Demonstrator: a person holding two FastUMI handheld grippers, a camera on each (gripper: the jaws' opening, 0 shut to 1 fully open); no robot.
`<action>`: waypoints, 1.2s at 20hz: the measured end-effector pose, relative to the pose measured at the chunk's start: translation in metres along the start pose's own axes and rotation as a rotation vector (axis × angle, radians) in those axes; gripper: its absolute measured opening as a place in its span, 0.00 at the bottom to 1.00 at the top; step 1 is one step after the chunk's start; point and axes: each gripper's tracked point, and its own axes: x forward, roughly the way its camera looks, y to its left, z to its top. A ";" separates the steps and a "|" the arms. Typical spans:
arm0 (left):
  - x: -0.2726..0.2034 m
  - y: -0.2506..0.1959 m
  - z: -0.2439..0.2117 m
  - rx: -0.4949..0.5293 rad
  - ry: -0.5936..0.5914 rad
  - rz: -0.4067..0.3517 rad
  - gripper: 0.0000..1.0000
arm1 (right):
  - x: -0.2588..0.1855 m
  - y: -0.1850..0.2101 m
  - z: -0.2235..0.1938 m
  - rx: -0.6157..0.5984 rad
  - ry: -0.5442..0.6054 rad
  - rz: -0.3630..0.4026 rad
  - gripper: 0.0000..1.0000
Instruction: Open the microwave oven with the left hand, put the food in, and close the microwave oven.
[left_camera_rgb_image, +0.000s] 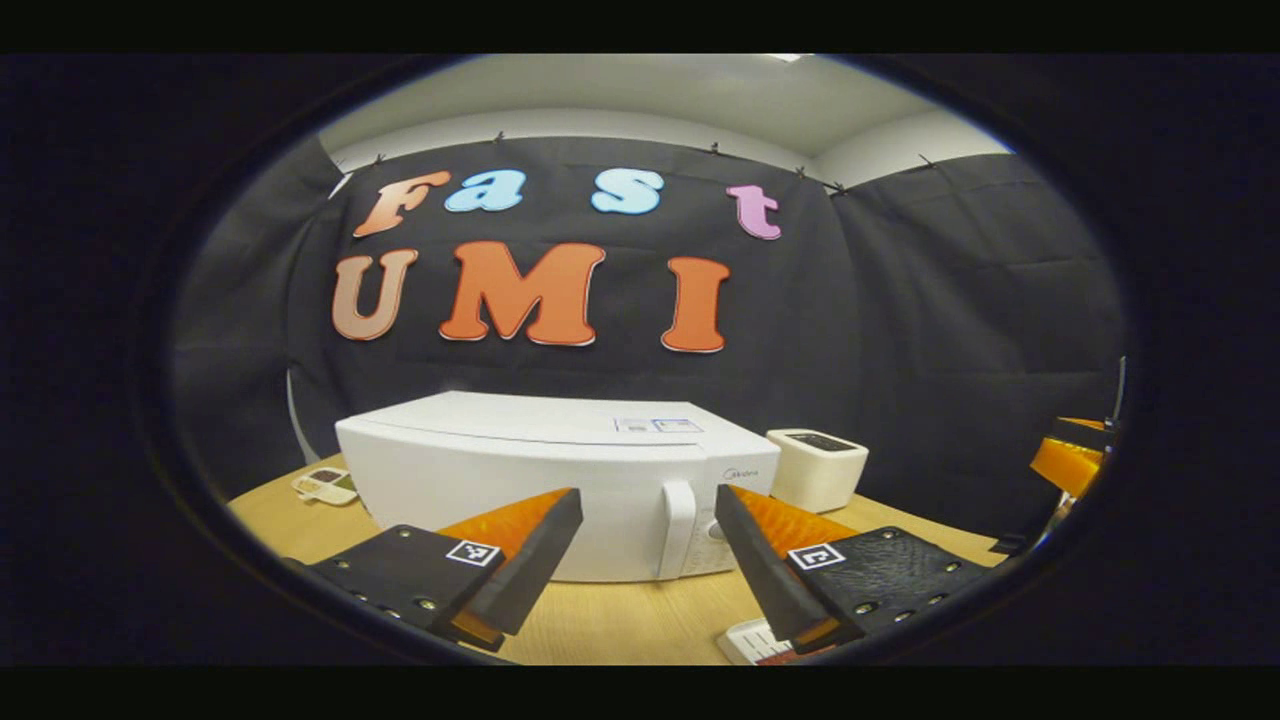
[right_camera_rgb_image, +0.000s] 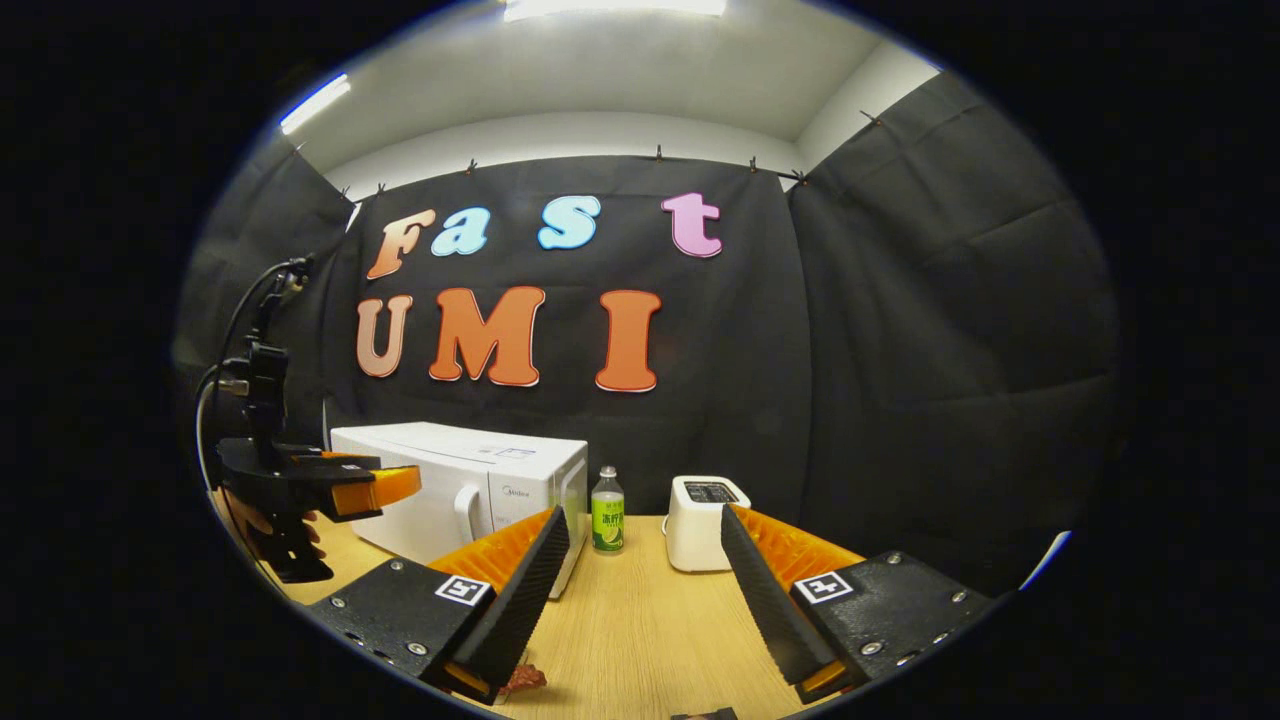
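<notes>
In the left gripper view, the left gripper (left_camera_rgb_image: 648, 555) is held at the bottom centre of the frame with its fingers spread wide and nothing between them. The white microwave oven (left_camera_rgb_image: 540, 470) sits shut straight ahead at centre frame on the wooden table (left_camera_rgb_image: 620, 625). Its upright door handle (left_camera_rgb_image: 677, 530) shows in the gap between the fingers, nearer the right-hand one, with its long axis vertical. A small white appliance (left_camera_rgb_image: 818, 467) stands just right of the oven, and bare tabletop lies below the door.

In the right gripper view, the right gripper (right_camera_rgb_image: 645, 575) at bottom centre is likewise wide open and holds nothing. The oven lies at lower left of the frame, with the left gripper in front of it and plainly the nearer of the two. A green-labelled bottle (right_camera_rgb_image: 607, 510) stands between oven and appliance. A small reddish item (right_camera_rgb_image: 524, 679), possibly the food, lies at the bottom edge beside the left-hand finger. Open table runs ahead between the fingers.
</notes>
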 end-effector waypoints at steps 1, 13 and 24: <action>0.009 -0.005 -0.011 0.002 0.018 -0.002 0.88 | 0.000 -0.003 -0.006 0.001 0.006 -0.004 0.95; 0.074 -0.007 -0.084 0.006 0.129 0.042 0.61 | -0.003 -0.014 -0.055 0.027 0.092 -0.018 0.95; 0.083 -0.019 -0.098 0.018 0.137 0.033 0.19 | -0.003 -0.010 -0.069 0.059 0.121 -0.017 0.95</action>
